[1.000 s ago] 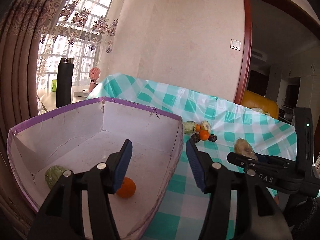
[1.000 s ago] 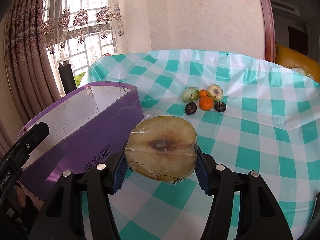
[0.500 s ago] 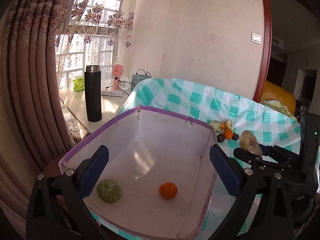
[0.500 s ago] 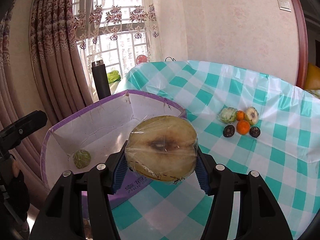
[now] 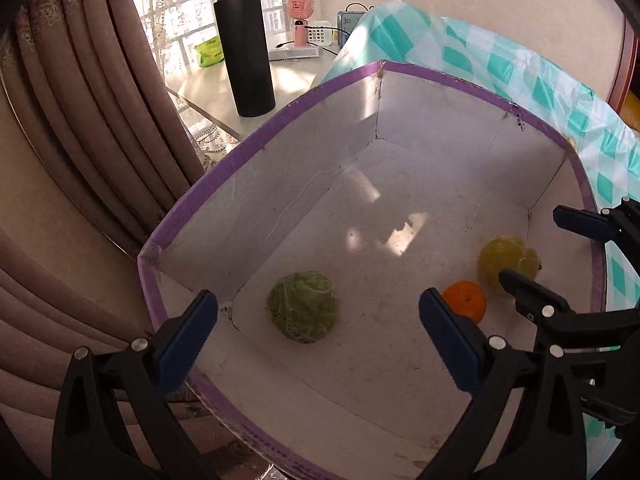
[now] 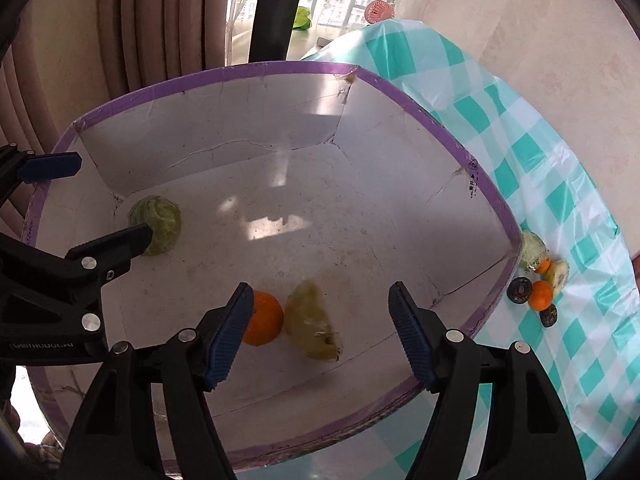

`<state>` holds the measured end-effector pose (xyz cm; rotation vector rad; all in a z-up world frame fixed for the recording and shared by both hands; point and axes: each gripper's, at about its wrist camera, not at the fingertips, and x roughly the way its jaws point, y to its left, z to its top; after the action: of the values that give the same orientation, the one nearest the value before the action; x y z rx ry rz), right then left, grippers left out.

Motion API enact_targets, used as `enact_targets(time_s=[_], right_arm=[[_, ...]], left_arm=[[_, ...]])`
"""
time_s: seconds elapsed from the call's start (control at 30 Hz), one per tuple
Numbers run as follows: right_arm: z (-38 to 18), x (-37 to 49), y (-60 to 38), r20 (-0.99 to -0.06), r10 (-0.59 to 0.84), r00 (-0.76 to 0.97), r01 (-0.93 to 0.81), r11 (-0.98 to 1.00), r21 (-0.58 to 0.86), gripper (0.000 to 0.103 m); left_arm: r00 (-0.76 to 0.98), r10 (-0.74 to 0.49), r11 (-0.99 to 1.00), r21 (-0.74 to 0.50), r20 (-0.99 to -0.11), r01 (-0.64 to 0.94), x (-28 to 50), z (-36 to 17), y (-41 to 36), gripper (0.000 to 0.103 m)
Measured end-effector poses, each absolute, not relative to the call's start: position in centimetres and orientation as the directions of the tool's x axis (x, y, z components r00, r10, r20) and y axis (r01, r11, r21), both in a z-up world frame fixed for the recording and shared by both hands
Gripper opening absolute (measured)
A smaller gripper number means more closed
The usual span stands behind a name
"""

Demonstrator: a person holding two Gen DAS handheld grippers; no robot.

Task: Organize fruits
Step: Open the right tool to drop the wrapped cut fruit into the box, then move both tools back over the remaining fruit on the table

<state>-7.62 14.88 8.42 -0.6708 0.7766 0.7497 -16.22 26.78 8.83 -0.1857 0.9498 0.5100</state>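
A white cardboard box with a purple rim (image 5: 440,76) (image 6: 240,68) holds a green leafy fruit (image 5: 304,306) (image 6: 158,224), an orange (image 5: 466,300) (image 6: 262,318) and a plastic-wrapped yellowish fruit half (image 5: 504,260) (image 6: 312,320). My left gripper (image 5: 316,312) (image 6: 108,200) hangs wide open above the green fruit, holding nothing. My right gripper (image 6: 322,300) (image 5: 536,248) points down into the box and its jaws are opening. The wrapped half lies blurred below them beside the orange, free of the pads.
More fruit (image 6: 536,280) lies in a small cluster on the teal checked tablecloth (image 6: 520,152) right of the box. A tall black flask (image 5: 244,48) and a pink fan (image 5: 298,20) stand on a side table behind. Curtains (image 5: 80,120) hang at left.
Both grippers swung over the box and tilted down into it. The left jaws spread wide. The right jaws parted and the wrapped half dropped next to the orange.
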Motion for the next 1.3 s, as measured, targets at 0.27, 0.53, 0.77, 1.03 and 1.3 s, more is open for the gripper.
enact_targets(time_s=[0.27, 0.53, 0.77, 1.03, 1.3], right_arm=[[11.9, -7.2, 11.6, -0.667, 0.418, 0.617, -0.717, 0.649, -0.256, 0.086], [13.8, -2.6, 0.8, -0.517, 0.407, 0.753, -0.515, 0.854, -0.079, 0.086], [7.8, 3.0, -8.2, -0.640, 0.176, 0.748, -0.294, 0.952, -0.083, 0.086], [3.8, 8.2, -11.9, -0.704, 0.118, 0.700, -0.227, 0.972, -0.064, 0.086], [1.8, 14.7, -11.9, -0.756, 0.149, 0.637, -0.241, 0.971, -0.012, 0.086]], left_arm=[[0.609, 0.369, 0.859, 0.008, -0.703, -0.511, -17.6, 11.4, 26.0, 0.101], [0.861, 0.254, 0.961, 0.013, -0.441, -0.277, -18.0, 15.7, 16.2, 0.101], [0.860, -0.015, 0.998, 0.051, -0.510, 0.048, -12.1, 11.1, 5.5, 0.101], [0.753, -0.016, 0.987, 0.110, -0.658, 0.118, -5.8, 5.4, -1.3, 0.101], [0.680, -0.030, 0.991, 0.066, -0.732, 0.115, -2.1, 3.9, -3.5, 0.101]])
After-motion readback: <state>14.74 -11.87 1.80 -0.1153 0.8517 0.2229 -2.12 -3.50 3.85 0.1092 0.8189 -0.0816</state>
